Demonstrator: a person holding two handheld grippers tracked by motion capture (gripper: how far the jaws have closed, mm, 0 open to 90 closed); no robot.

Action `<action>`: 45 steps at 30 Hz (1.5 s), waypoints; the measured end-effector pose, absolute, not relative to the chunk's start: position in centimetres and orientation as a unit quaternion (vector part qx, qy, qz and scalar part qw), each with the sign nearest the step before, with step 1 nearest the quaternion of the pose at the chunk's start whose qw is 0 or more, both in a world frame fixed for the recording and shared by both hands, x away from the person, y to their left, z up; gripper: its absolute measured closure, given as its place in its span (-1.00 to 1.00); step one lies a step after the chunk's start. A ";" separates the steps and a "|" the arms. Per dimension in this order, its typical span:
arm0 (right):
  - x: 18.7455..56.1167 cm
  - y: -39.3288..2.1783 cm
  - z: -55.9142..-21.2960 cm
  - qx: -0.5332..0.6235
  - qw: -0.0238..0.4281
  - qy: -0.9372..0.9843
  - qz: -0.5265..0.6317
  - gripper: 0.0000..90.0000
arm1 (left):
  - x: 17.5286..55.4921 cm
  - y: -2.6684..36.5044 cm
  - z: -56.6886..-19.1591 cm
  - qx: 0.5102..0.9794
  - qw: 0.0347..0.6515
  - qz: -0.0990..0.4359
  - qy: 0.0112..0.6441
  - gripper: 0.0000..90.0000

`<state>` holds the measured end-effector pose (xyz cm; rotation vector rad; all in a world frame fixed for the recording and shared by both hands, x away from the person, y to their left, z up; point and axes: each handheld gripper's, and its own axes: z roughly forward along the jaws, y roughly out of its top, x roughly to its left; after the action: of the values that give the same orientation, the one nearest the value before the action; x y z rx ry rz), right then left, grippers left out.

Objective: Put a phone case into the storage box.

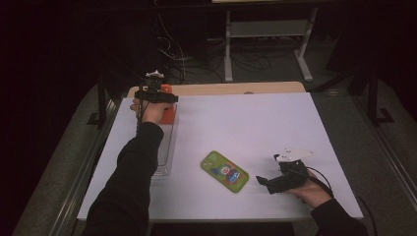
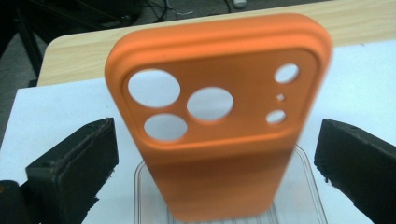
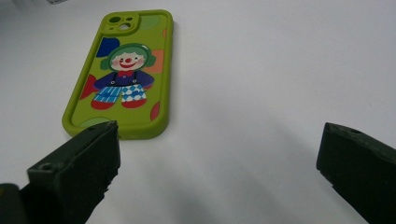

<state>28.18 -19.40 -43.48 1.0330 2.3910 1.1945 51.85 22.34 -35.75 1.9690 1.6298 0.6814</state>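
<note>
An orange phone case (image 2: 219,140) with round camera cut-outs stands on end, its lower end in a clear plastic tray (image 2: 308,163). My left gripper (image 2: 217,154) is open, one jaw on each side of the case with a gap at both sides. From above, this gripper (image 1: 160,98) is at the far left of the table over the orange case (image 1: 168,114) and the tray (image 1: 164,147). A green case with a clown picture (image 3: 122,74) lies flat at the middle (image 1: 224,171). Just short of it and off to its right, my right gripper (image 3: 219,154) stands open and empty (image 1: 263,181).
A white sheet (image 1: 255,128) covers the table, with a strip of wooden top (image 1: 231,88) showing at the far edge. Beyond the table are a white desk frame (image 1: 268,29) and cables on the dark floor.
</note>
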 end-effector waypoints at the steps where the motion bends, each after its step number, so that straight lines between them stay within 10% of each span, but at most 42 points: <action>1: 28.2 -19.3 -43.5 0.360 0.135 0.825 0.414 -1.00 | 51.6 22.5 -35.6 0.725 0.249 0.244 0.594 -1.00; 45: 28.7 -18.5 -42.8 0.361 0.138 0.818 0.425 -1.00 | 38.8 18.5 -34.6 0.832 0.379 0.113 0.388 -1.00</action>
<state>28.74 -18.47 -42.80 1.0451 2.3667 1.2282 38.76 18.53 -34.61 2.1263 0.9907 0.2896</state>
